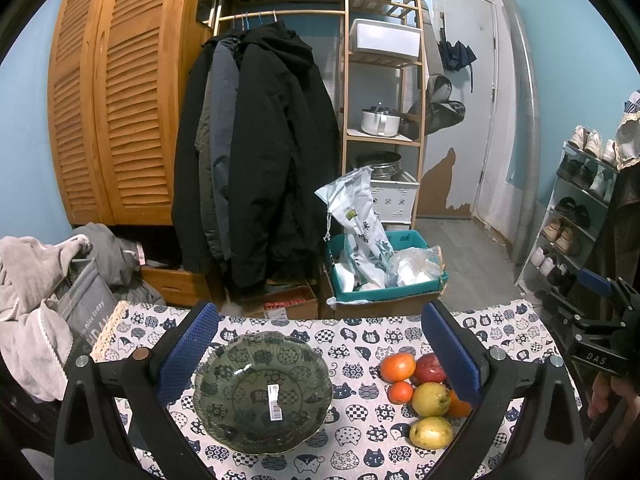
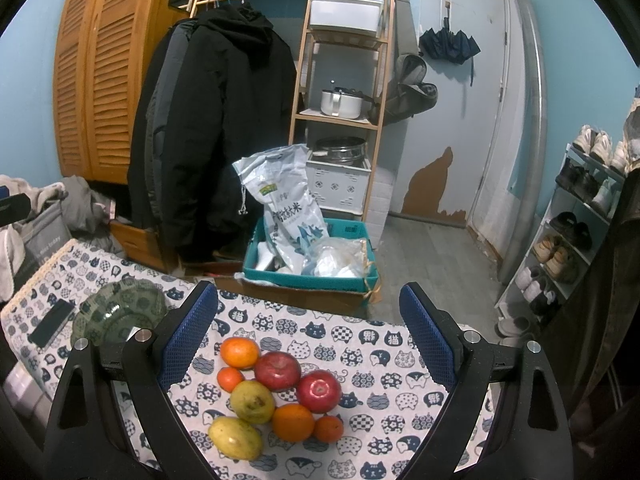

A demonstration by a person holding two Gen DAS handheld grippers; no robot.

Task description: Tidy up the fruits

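A green glass bowl [image 1: 262, 392] sits empty on the cat-print tablecloth [image 1: 352, 340], between the blue pads of my open left gripper [image 1: 318, 356]. Right of it lies a pile of fruit: an orange [image 1: 397, 366], a red apple [image 1: 429, 368], a small tangerine [image 1: 401, 392] and two yellow-green pears [image 1: 431, 399]. My right gripper [image 2: 310, 340] hangs open above the same pile, holding nothing. There I see two red apples [image 2: 319, 391], oranges [image 2: 293, 422], tangerines [image 2: 230, 379] and the pears [image 2: 253, 401]. The bowl [image 2: 120, 314] is at that view's left.
A black phone [image 2: 52, 326] lies on the cloth left of the bowl. Beyond the table's far edge stand a teal crate [image 2: 312, 276] with bags, hanging coats [image 1: 260, 152], a wooden shelf [image 1: 382, 128] and a shoe rack [image 2: 576, 224]. Laundry [image 1: 32, 288] is heaped at left.
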